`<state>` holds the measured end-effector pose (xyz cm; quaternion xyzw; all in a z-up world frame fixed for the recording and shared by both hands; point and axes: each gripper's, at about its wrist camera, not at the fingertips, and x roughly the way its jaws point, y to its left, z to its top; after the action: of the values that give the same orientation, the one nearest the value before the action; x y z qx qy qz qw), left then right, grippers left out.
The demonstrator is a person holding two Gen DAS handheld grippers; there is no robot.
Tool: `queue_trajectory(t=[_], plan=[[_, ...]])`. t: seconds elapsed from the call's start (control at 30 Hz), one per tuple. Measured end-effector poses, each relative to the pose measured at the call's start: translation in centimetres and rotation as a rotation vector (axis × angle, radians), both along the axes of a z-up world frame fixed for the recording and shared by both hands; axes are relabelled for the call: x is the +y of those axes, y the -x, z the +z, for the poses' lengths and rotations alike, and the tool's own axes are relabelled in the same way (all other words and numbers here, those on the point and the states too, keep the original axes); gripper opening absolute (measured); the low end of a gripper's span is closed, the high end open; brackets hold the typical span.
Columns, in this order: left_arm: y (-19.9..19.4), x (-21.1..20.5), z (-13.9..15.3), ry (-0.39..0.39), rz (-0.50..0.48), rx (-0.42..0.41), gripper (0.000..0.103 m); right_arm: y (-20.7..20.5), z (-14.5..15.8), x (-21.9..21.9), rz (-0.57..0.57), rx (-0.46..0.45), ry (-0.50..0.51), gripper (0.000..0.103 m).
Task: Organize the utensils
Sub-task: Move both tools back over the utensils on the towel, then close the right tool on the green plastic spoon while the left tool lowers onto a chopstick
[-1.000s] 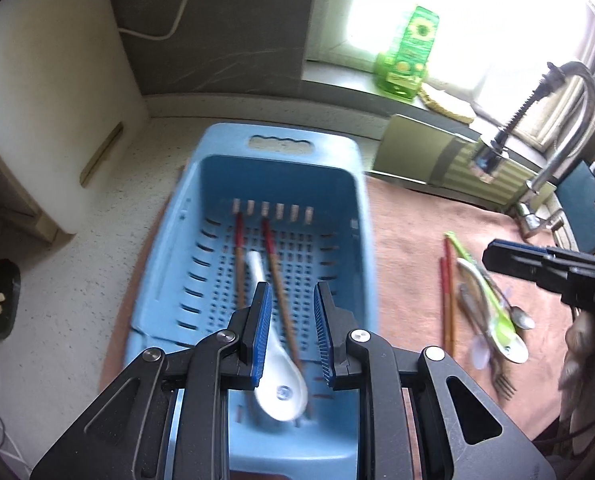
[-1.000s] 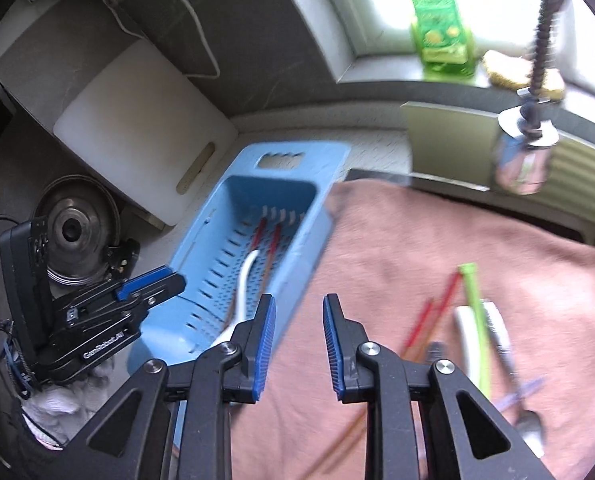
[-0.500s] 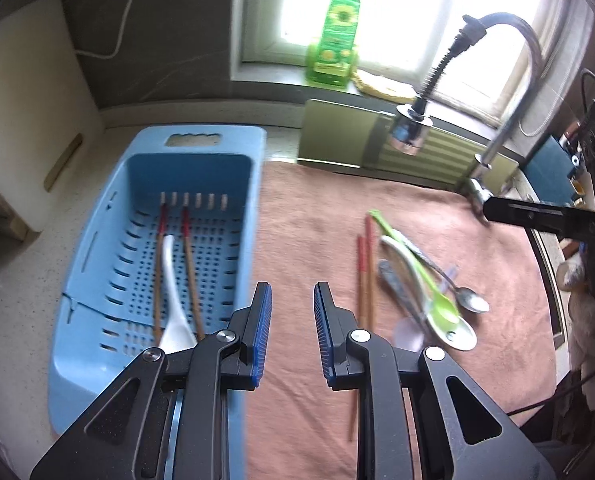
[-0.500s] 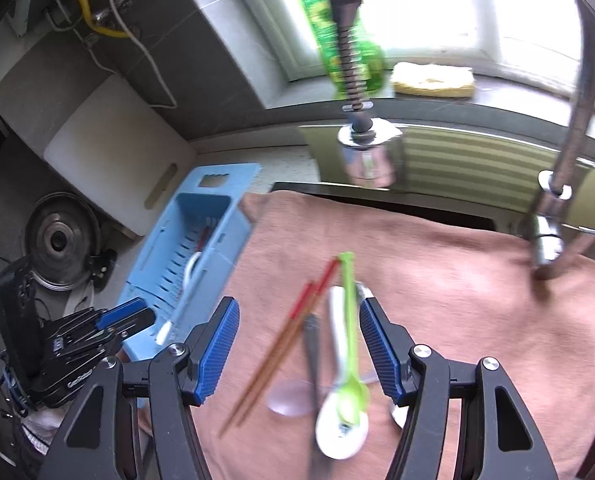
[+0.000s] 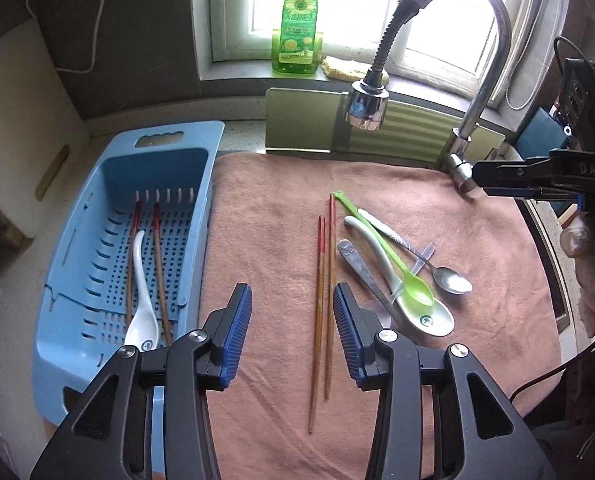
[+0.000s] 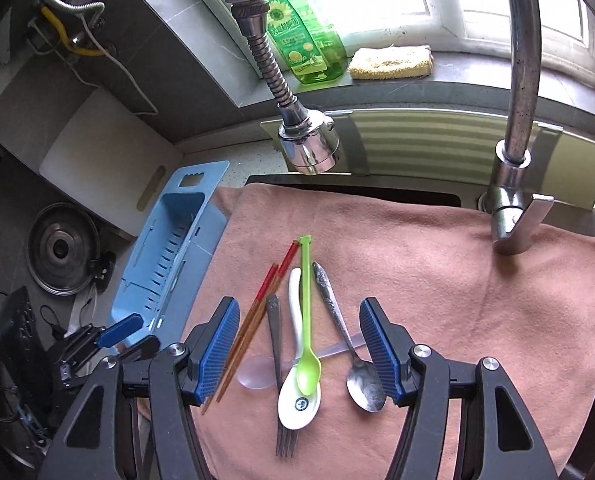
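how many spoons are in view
5. One white ceramic spoon lies in the blue slotted basket. On the pink towel lie a second white ceramic spoon, a green plastic spoon, a metal spoon and a clear plastic spoon. Others may be hidden.

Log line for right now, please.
left gripper: just opened, empty, over red-tipped wooden chopsticks | right gripper: open, empty | blue slotted basket: partly filled

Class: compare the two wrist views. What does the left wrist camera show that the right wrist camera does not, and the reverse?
Left wrist only: the white spoon and chopsticks lying inside the blue basket.

Right wrist only: the round metal lid left of the basket, and the fork's tines.

Both: the pink towel, green spoon, faucet and green bottle.
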<state>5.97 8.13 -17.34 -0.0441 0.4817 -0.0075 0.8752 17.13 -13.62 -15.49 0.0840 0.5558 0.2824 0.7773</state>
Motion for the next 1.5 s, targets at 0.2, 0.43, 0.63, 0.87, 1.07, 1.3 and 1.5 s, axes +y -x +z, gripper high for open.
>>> queue_trajectory(t=[0.2, 0.43, 0.63, 0.87, 1.07, 1.3, 1.5], plan=[[0.0, 0.4, -1.2, -0.008, 0.004, 0.041, 0.041, -0.6, -0.8, 0.1, 0.032, 0.05, -0.034, 0.057], [-0.3, -0.2, -2.9, 0.0, -0.032, 0.089, 0.038, -1.5, -3.6, 0.4, 0.042, 0.152, -0.032, 0.038], [-1.0, -1.0, -4.4, 0.011, -0.076, 0.135, 0.027, -1.5, -5.5, 1.2, 0.078, 0.218, -0.014, 0.028], [-2.0, -1.0, -6.3, 0.033, -0.092, 0.189, 0.021, -1.5, -7.7, 3.5, 0.118, 0.25, 0.037, 0.023], [-2.6, -1.8, -7.5, -0.005, -0.126, 0.23, 0.021, -1.7, -9.5, 4.6, 0.128, 0.273, 0.067, 0.021], [-3.8, -2.4, -8.5, -0.058, -0.148, 0.248, 0.017, -2.2, -10.5, 4.8, 0.117, 0.3, 0.062, 0.019], [-4.6, -2.6, -9.3, -0.06, -0.155, 0.263, 0.017, -2.5, -11.0, 5.2, 0.113, 0.309, 0.061, 0.018]])
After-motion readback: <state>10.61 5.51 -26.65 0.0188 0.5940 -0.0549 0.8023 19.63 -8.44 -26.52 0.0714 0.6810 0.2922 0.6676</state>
